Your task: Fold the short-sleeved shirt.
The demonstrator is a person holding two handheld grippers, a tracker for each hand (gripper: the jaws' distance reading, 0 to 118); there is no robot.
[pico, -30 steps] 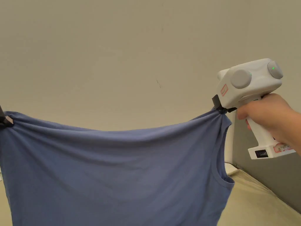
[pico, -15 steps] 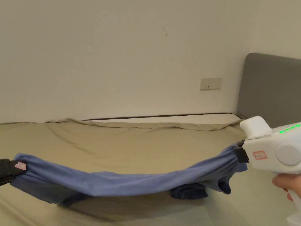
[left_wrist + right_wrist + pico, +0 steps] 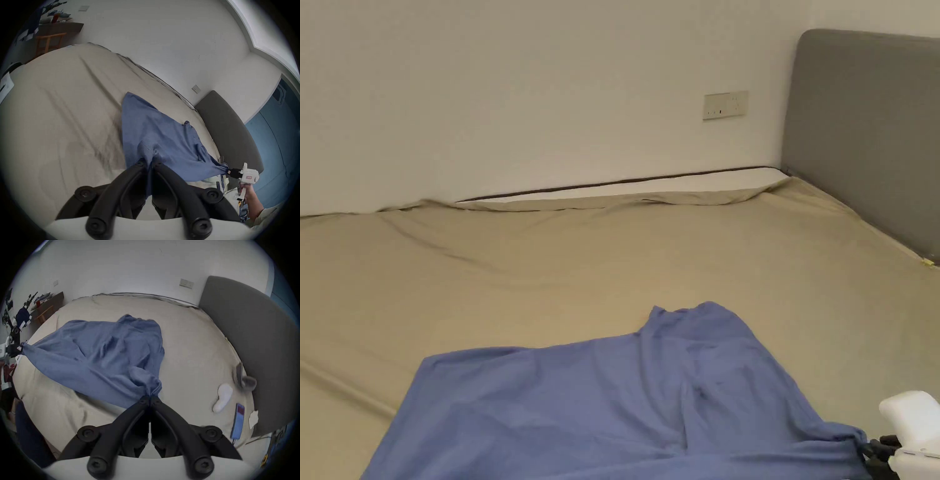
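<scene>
Two grippers hold the blue shirt [image 3: 612, 400] by two corners. A second ago the shirt hangs high in the air in front of the wall, spread out like a curtain. Half a second ago it sags low over the bed. Now most of it lies on the tan bed sheet [image 3: 550, 269], with the far end resting flat and a few bumps and folds in the middle.

In the left gripper view, the left gripper [image 3: 150, 163] has its jaws squeezed close together, and a bunch of blue cloth is pinched between them. In the right gripper view, the right gripper [image 3: 150, 397] is squeezed tight on its corner too. The near edge of the shirt is pulled a bit tight between the two tools.

So the shirt has come down from the air onto the bed. I think this is the laying-out step, and it looks almost done. The folding itself has not started yet. The cloth is soft and floppy, so the bumps in the middle may need smoothing before a neat fold can be made.

A white sock [image 3: 223, 396] and a phone [image 3: 238, 422] lie near the grey headboard [image 3: 259, 340], well apart from the shirt.
</scene>
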